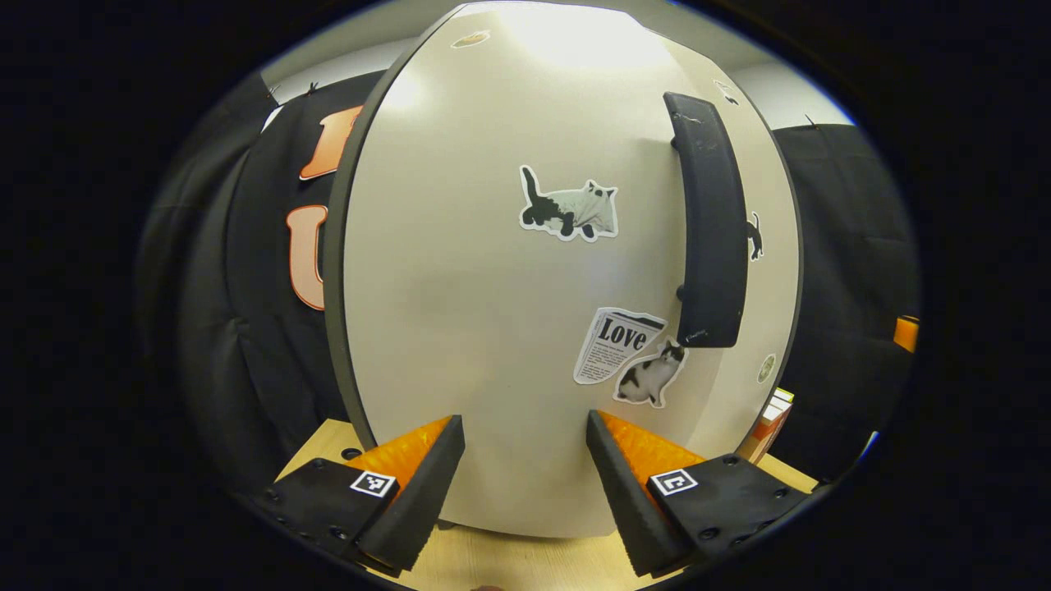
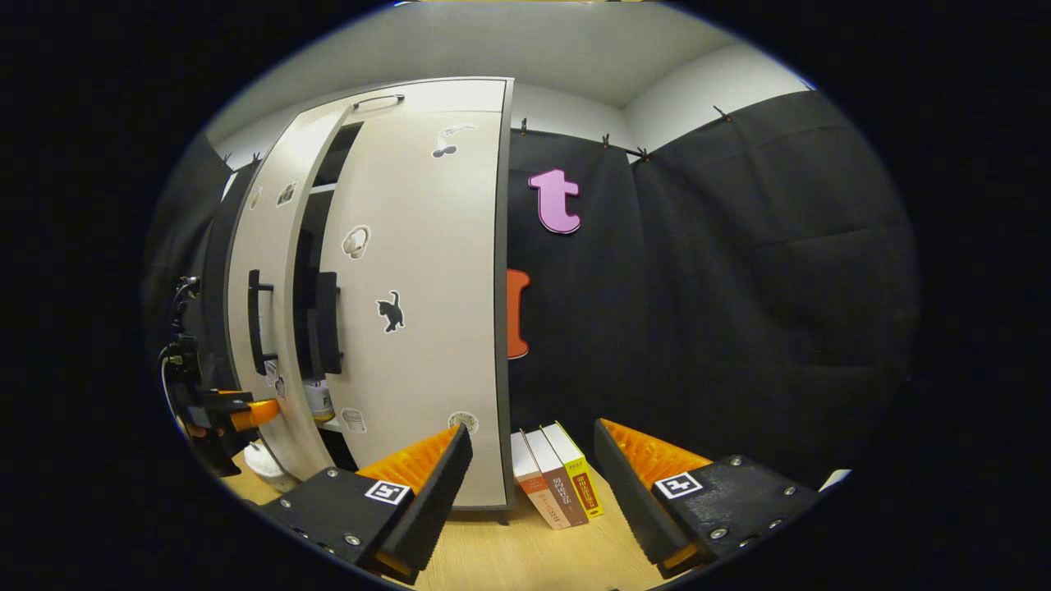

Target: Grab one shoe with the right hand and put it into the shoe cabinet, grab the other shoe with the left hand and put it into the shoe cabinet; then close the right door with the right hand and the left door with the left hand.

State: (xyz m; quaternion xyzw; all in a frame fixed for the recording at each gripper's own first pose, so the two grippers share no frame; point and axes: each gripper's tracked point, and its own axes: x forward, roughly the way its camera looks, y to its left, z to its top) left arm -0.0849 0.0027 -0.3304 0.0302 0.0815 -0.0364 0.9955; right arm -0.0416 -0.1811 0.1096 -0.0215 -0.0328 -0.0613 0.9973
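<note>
The white left door of the shoe cabinet stands right in front of my left gripper. The gripper is open with nothing between its fingers, which reach the door's lower part. The door's black handle rises at the right, above cat stickers. In the right gripper view the cabinet stands to the left. Its left door is ajar, leaving a dark gap with shelves beside the right door's handle. The left gripper touches the left door low down. My right gripper is open, away from the cabinet. I cannot make out the shoes.
Three books stand upright on the wooden table just right of the cabinet; one of the books peeks out past the door. A white round object sits near the cabinet's foot. Black cloth walls surround the booth.
</note>
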